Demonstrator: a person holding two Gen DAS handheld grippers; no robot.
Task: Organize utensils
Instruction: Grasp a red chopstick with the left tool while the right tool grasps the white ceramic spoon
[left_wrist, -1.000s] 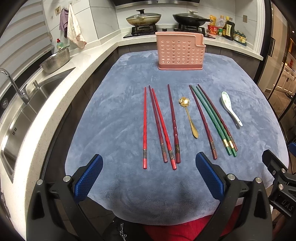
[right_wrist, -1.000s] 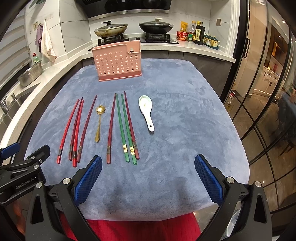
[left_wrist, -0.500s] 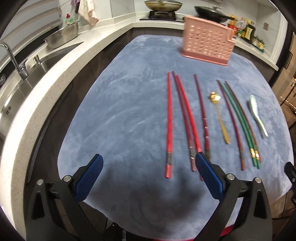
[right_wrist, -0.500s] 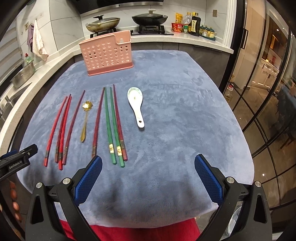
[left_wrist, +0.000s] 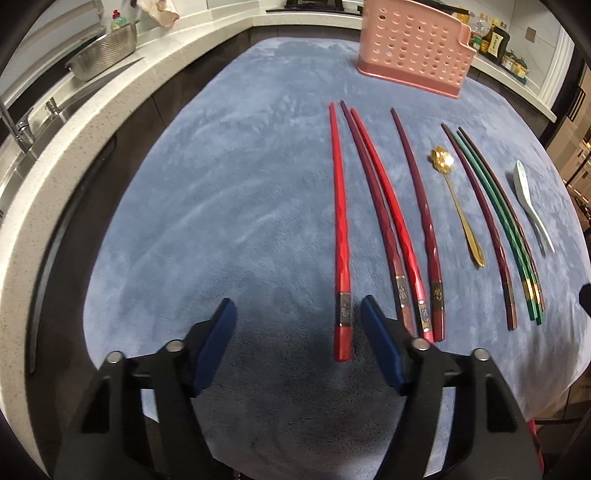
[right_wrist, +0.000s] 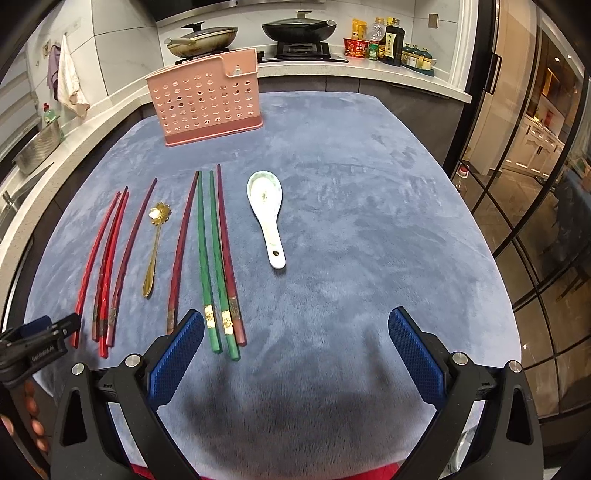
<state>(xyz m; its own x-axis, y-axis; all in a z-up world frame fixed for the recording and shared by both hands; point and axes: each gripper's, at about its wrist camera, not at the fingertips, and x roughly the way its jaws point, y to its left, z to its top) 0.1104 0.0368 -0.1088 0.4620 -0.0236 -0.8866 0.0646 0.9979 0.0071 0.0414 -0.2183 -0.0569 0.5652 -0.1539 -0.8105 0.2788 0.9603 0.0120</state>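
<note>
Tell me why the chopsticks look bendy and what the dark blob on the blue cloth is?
Left wrist view: the fisheye lens bows the straight red chopsticks; the dark patch on the blue cloth is the left gripper's shadow, and the counter's edges smear slightly. Right wrist view: the same curving bends the green chopsticks, a shadow lies under the right gripper, and the glass doors show reflections.

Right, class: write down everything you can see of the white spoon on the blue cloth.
The white spoon looks like glazed ceramic, with a deep oval bowl bearing a faint greenish pattern and a short, thick handle with a small hole near its end. It lies flat, bowl up, bowl end toward the pink rack. It rests on the blue cloth, apart from the chopsticks beside it, touched by nothing else.
</note>
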